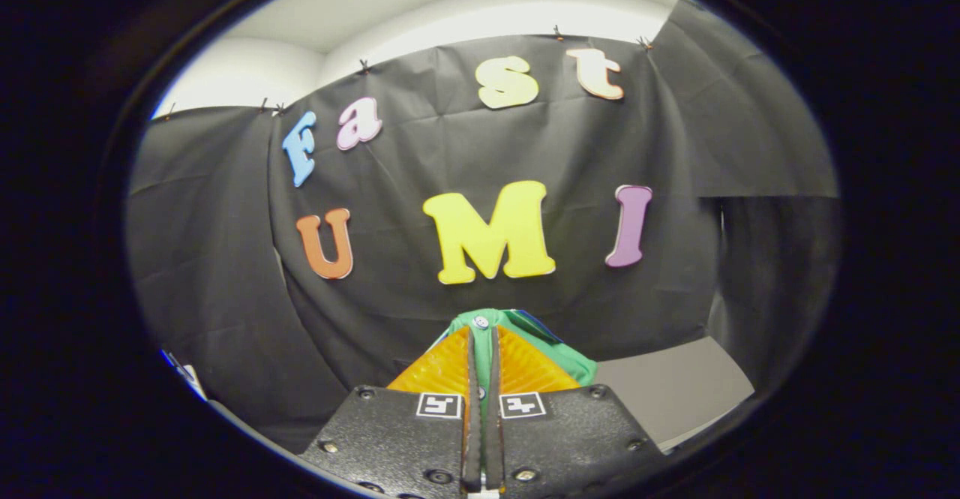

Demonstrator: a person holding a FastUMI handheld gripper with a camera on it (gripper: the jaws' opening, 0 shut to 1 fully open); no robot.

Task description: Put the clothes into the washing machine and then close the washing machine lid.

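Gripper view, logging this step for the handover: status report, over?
Gripper fingers closed on the green garment, pinched between them. Garment held up off the grey surface. Black cloth wall beyond the fingers; washing machine not sighted.

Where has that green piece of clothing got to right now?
In the gripper view the green garment is pinched between the two fingers of the gripper, bunching out past their tips, lifted before the black cloth wall.

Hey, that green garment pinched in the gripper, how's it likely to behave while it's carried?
The green garment is probably floppy: it bunches in folds around the closed fingers. It likely weighs little, being thin cloth. It may slip, since just a narrow pinch holds it.
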